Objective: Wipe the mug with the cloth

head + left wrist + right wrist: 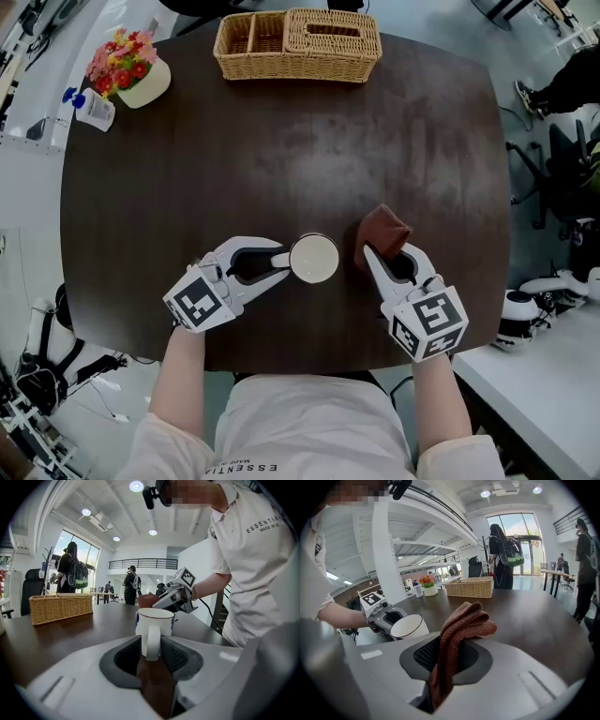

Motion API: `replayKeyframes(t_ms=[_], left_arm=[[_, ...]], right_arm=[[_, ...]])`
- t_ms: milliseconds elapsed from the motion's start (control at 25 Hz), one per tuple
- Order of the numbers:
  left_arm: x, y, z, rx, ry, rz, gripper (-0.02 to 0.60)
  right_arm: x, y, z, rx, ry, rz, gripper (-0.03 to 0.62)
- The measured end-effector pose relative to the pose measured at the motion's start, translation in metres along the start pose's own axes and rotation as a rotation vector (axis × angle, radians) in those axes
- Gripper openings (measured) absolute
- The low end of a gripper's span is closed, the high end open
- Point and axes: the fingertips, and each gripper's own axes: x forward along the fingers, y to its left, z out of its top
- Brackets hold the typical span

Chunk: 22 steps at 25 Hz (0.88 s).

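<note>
White mug (313, 258), handle clamped by the left gripper (281, 262); right gripper (387, 251) pinches the brown cloth (383, 227) just beside it (wicker basket (298, 45) sits well apart).

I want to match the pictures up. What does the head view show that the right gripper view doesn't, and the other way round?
Only the head view: the whole table from above, and the marker cube on the right gripper.
Only the right gripper view: shelves, a big window, and a person with a backpack.
Both: the mug and the left gripper that holds it, the cloth pinched in the right gripper, the basket and the flowers.
</note>
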Motion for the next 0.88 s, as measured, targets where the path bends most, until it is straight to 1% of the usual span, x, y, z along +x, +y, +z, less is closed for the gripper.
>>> replayKeyframes(t_ms=[80,160,200,240,320,360,440,480,520,600,680,760,880], left_arm=[[-0.003,0.002,0.002,0.002,0.005,0.019,0.122],[-0.007,0.002,0.011,0.019,0.001,0.038,0.126],[-0.011,0.003,0.018,0.016,-0.014,0.055,0.126],[-0.017,0.004,0.027,-0.006,-0.041,0.081,0.126],[-0.034,0.009,0.045,-0.084,-0.108,0.158,0.126],[-0.045,0.012,0.054,-0.104,-0.129,0.203,0.126],[-0.063,0.014,0.07,-0.085,-0.133,0.297,0.124],[-0.071,0.013,0.077,-0.065,-0.126,0.342,0.115],[-0.077,0.011,0.084,-0.049,-0.123,0.385,0.083],[-0.085,0.0,0.098,-0.044,-0.145,0.454,0.002],[-0.088,-0.019,0.111,-0.044,-0.164,0.495,0.001],[-0.092,-0.035,0.125,-0.032,-0.154,0.537,0.001],[-0.103,-0.054,0.15,-0.032,-0.166,0.592,0.001]], right_arm=[[0.002,0.005,0.0,0.01,0.0,0.013,0.081],[0.002,0.011,0.001,0.007,-0.001,0.026,0.081],[0.0,0.014,0.002,0.002,-0.003,0.028,0.081],[-0.002,0.017,0.003,-0.005,-0.006,0.029,0.081],[-0.01,0.024,0.007,-0.021,-0.014,0.031,0.081],[-0.014,0.028,0.01,-0.033,-0.021,0.032,0.081],[-0.025,0.036,0.015,-0.062,-0.038,0.029,0.081],[-0.031,0.039,0.017,-0.072,-0.051,0.022,0.081],[-0.038,0.041,0.02,-0.078,-0.067,0.013,0.081],[-0.054,0.046,0.023,-0.086,-0.102,-0.009,0.081],[-0.072,0.053,0.025,-0.104,-0.129,-0.025,0.081],[-0.088,0.063,0.032,-0.137,-0.16,-0.029,0.081],[-0.111,0.083,0.047,-0.183,-0.226,-0.028,0.081]])
